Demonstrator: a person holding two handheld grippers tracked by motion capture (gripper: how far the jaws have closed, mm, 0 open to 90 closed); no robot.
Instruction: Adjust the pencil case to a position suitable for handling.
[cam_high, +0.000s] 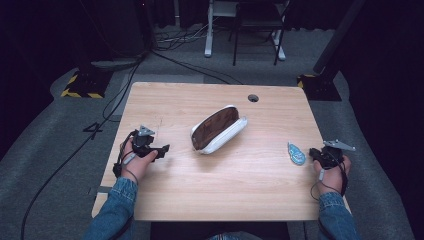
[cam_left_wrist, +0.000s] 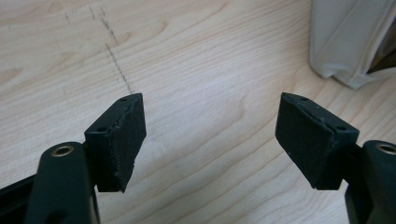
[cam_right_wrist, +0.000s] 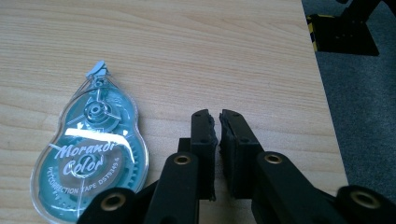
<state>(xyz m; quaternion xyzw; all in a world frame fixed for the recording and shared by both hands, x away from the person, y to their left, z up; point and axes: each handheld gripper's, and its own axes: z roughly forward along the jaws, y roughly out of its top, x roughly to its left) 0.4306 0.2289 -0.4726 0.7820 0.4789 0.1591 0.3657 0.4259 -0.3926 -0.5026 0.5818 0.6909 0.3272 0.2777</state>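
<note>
A white pencil case (cam_high: 218, 129) with a brown lining lies open in the middle of the wooden table (cam_high: 215, 190); its white corner (cam_left_wrist: 348, 42) shows at the top right of the left gripper view. My left gripper (cam_high: 162, 150) rests at the table's left, open, with bare wood between its pads (cam_left_wrist: 122, 140). A teal correction tape dispenser (cam_high: 296, 153) lies at the right. My right gripper (cam_high: 314, 152) sits just right of the dispenser (cam_right_wrist: 91, 154), shut with nothing between its fingers (cam_right_wrist: 204, 140).
A round cable hole (cam_high: 253, 98) sits near the table's far edge. The right table edge (cam_right_wrist: 327, 107) runs close beside my right gripper, with grey floor beyond. Stands, cables and a yellow-black base (cam_high: 80, 87) lie on the floor behind.
</note>
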